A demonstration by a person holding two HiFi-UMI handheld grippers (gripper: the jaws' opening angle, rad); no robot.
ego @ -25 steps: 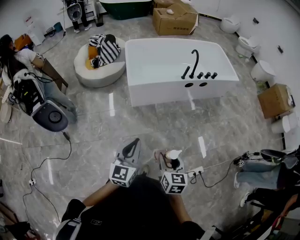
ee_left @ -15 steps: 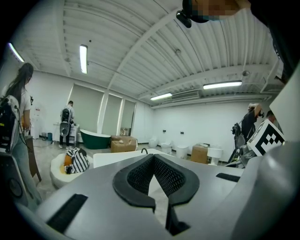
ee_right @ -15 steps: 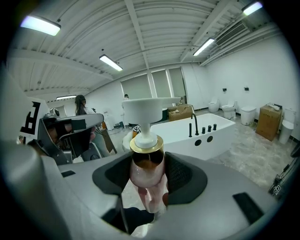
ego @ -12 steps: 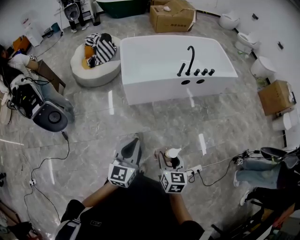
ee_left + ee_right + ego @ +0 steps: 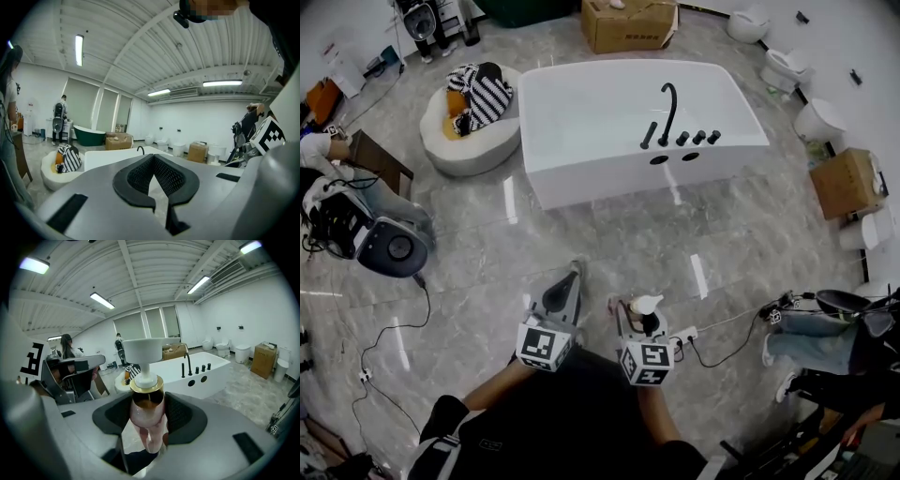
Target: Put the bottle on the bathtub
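Left gripper (image 5: 570, 281): you hold it low over the near part of the grey marble floor (image 5: 609, 234). Its jaws are drawn together at the tips, with nothing between them.

Right gripper (image 5: 637, 317): just beside the left one, clamped on the bottle (image 5: 646, 307). The bottle has a pink body, gold collar and white pump head. It stands upright, with a pad on either side of the body below the collar.

Bottle position: in your grip, clear of the floor and well apart from the bathtub (image 5: 581, 155).

Bathtub: white, standing across the floor at the far side, with a black faucet (image 5: 667, 105) on its deck.
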